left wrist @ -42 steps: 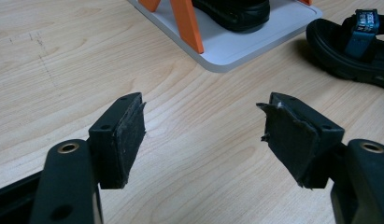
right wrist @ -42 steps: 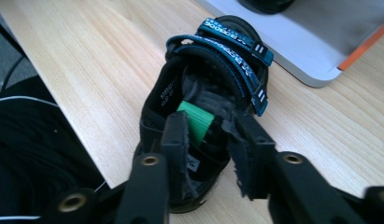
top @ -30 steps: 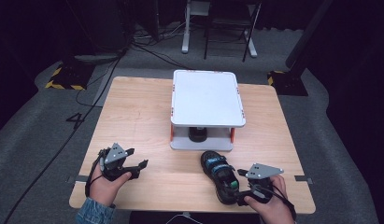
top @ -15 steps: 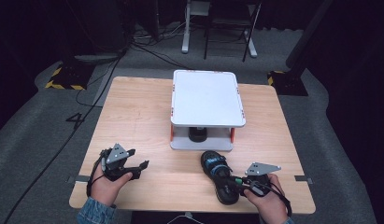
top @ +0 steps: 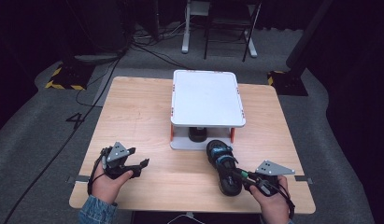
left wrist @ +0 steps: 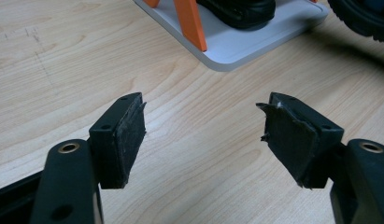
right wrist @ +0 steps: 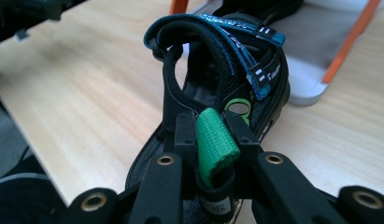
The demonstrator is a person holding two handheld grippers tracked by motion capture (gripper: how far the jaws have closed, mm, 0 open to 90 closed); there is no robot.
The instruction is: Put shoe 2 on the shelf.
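A black sandal (top: 222,165) with blue straps (right wrist: 227,32) lies on the wooden table (top: 147,112) in front of the white stand (top: 206,98). My right gripper (top: 243,176) is at its heel, shut on the green pull loop (right wrist: 215,142), which sticks up between the two pads (right wrist: 185,133). My left gripper (top: 142,164) rests at the near left of the table, open, with bare wood between its pads (left wrist: 129,135). A second black shoe (left wrist: 241,7) sits on the stand's lower shelf (left wrist: 245,42).
The stand has orange legs (left wrist: 189,23) and a flat white top. Cables (top: 110,70) run over the grey floor behind the table, and a chair base (top: 217,28) stands farther back. The table's near edge (top: 189,210) lies close to both hands.
The right gripper has slid in to the sandal's heel and its jaws have closed on the green loop. The left hand and gripper have stayed in place.
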